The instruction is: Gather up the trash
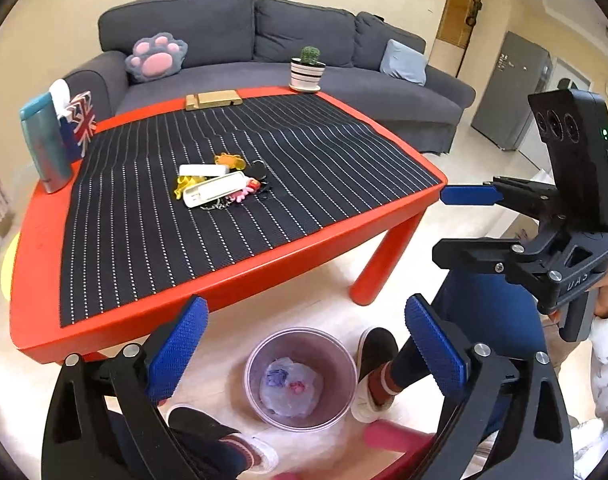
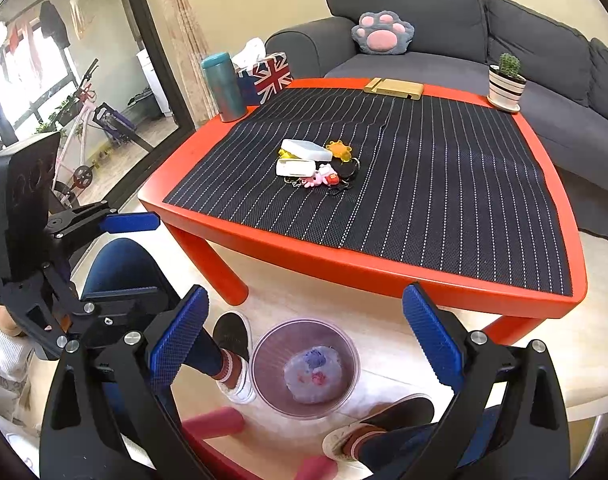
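Note:
A clear plastic bin (image 1: 345, 354) stands on the floor in front of the red table (image 1: 240, 288), with a crumpled pale wad of trash (image 1: 290, 390) lying in it. My left gripper (image 1: 305, 304) hangs open above the bin with nothing between its blue pads. My right gripper (image 2: 305, 292) is open too, over the same bin (image 2: 264, 344) and the wad (image 2: 313, 372), and holds nothing. Each gripper shows in the other's view: the right one (image 1: 455, 224) at the right edge, the left one (image 2: 144, 256) at the left edge. A small pile of white cases and keychains (image 1: 220, 186) lies mid-table.
On the striped mat sit a teal flask (image 1: 44, 144), a Union Jack tissue box (image 1: 78, 124), a wooden stand (image 1: 212, 100) and a potted cactus (image 1: 307, 70). A grey sofa (image 1: 264, 40) is behind. The person's feet (image 1: 373, 368) flank the bin, above a red stool (image 1: 395, 436).

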A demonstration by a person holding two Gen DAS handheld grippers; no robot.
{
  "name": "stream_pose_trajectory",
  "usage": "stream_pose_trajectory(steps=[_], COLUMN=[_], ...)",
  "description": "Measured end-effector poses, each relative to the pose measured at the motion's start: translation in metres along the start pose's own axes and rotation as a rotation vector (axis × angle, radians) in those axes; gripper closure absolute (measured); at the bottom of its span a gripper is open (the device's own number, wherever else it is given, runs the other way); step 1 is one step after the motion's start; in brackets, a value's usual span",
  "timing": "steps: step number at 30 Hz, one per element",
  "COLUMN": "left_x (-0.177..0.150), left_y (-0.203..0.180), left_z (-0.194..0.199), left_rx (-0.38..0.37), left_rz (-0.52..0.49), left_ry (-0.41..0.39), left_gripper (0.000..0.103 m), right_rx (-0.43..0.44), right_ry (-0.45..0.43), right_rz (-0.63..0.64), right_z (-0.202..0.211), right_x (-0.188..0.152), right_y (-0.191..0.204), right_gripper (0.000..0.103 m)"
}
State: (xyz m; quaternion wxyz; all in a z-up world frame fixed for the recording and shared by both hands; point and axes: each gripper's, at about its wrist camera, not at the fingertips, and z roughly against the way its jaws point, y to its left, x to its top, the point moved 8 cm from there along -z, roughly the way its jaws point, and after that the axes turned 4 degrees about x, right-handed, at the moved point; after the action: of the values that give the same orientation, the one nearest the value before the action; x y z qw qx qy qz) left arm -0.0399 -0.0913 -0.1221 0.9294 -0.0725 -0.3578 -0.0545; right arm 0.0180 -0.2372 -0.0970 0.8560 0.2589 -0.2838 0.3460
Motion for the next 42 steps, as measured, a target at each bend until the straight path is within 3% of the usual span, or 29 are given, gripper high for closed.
stream_pose_trajectory(steps=[19,42], left_x=[0.009,0.064], left_y=[0.022,0.075], left_z=[0.001,-0.044], left_rx=[0.049,0.074], left_rz=[0.050,0.119], left_ry=[-0.017,0.016], left_gripper=[0.008,0.008], right_rx=[0.011,-0.005], right_ry=[-0.001,0.008], right_rz=[0.001,0.014], right_z=[-0.004,-0.023], right_x=[0.004,0.059], right_y=[0.001,-0.023], right_gripper=[0.007,0.007])
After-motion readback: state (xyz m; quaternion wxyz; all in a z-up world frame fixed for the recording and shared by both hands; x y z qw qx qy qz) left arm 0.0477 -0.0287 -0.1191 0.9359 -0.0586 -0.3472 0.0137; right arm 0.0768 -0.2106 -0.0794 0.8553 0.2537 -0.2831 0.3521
